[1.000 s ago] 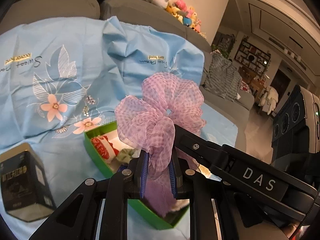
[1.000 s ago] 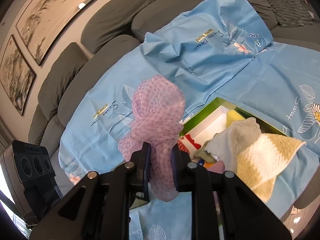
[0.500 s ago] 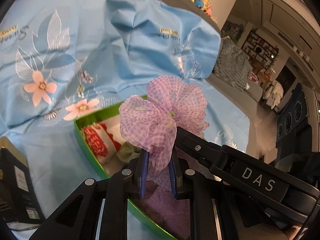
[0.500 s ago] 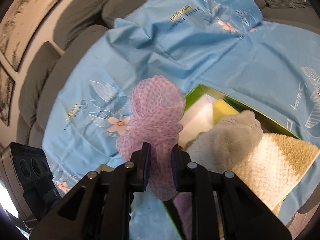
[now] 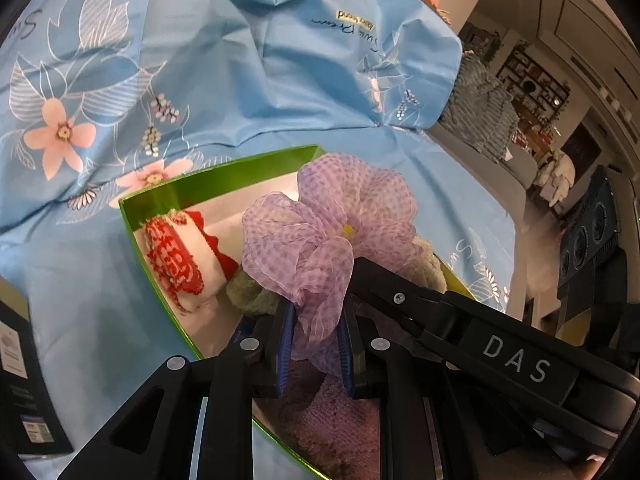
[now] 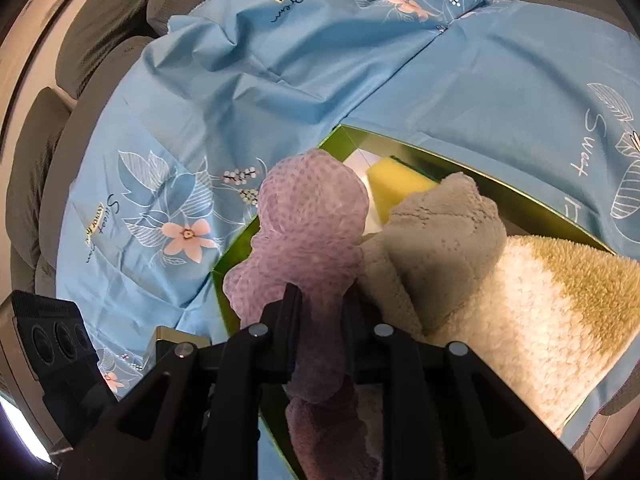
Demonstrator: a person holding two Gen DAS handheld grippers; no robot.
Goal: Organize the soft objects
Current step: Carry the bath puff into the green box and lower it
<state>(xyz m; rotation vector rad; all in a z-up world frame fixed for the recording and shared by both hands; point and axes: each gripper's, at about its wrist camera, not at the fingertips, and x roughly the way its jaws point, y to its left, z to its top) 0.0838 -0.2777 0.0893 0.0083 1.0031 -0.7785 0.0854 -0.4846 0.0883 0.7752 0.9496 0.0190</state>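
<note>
1. Lilac gauze, printed with small checks, makes up the scrunchie (image 5: 320,236), which is held above the open green box (image 5: 224,182) by both grippers at once.
2. The left gripper (image 5: 316,344) is clamped on a lower fold of the scrunchie, blue pads pressing the gauze from both sides. The right gripper (image 6: 320,320) also has the fabric pinched between its fingers, and its jaws are closing a little further.
3. The scrunchie is judged very light and fully limp: the ruffles flop and bunch, so no shape is kept when it is let go. It is not fragile, though thin gauze may snag on a pad edge or cling to it on release.
4. The best hold is judged to be the gathered band at the centre, where the elastic gives body; loose ruffles alone may slide out.
5. In the box a red and white cloth (image 5: 180,256), a yellow sponge (image 6: 396,190), a grey and cream towel (image 6: 480,272) and a purple towel (image 5: 340,412) are already lying. Free room is seen at the pale floor near the sponge.
6. Writing: "DAS" is read on the right gripper's arm in the left wrist view. On the blue sheet (image 6: 480,100), script reading roughly "Sweet Dream" is printed upside down, with a small yellow label beside it too warped to be read. A dark carton (image 5: 24,380) at the left edge bears print too small to be made out.
</note>
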